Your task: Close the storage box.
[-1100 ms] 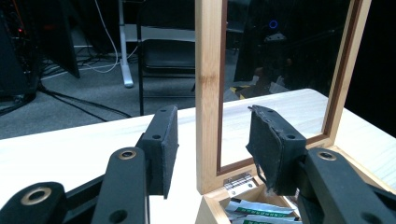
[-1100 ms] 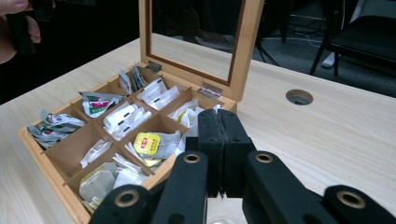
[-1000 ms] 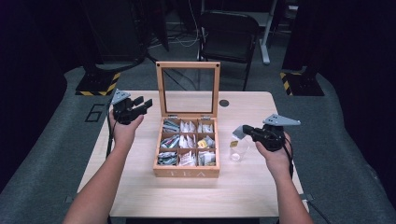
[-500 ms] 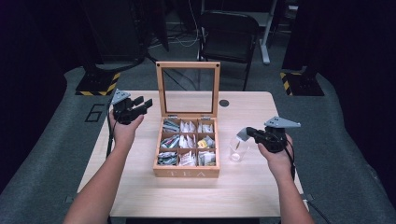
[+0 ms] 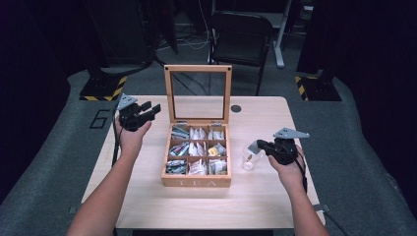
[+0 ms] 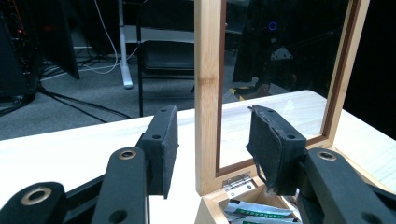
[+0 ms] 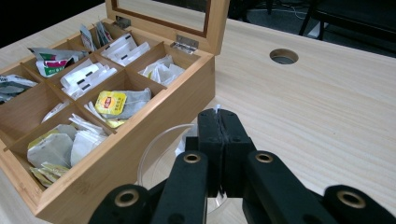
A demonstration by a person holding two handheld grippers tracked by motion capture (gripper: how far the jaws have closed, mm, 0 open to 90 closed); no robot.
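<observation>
A wooden tea box (image 5: 196, 182) stands mid-table, its compartments full of tea bags. Its glass lid (image 5: 168, 93) is upright. My left gripper (image 5: 150, 109) hovers left of the lid with jaws apart. In the left gripper view the lid's frame (image 6: 207, 70) stands beyond the gap of that gripper (image 6: 215, 135), untouched. My right gripper (image 5: 260, 145) is shut on a grey-white tea bag (image 5: 253, 146) just above a clear glass cup (image 5: 247, 161) right of the box. In the right gripper view a white sliver (image 7: 217, 108) pokes from the shut gripper (image 7: 219, 116) over the cup's rim (image 7: 159, 149).
The box's side wall (image 7: 154, 130) is close to the cup. A round cable hole (image 5: 236, 108) lies in the tabletop behind the box. A black chair (image 5: 241, 34) stands beyond the table's far edge. Bare wood (image 5: 196, 211) stretches along the front edge.
My right gripper has sunk with the tea bag towards the glass cup. The left gripper has kept still beside the lid.
</observation>
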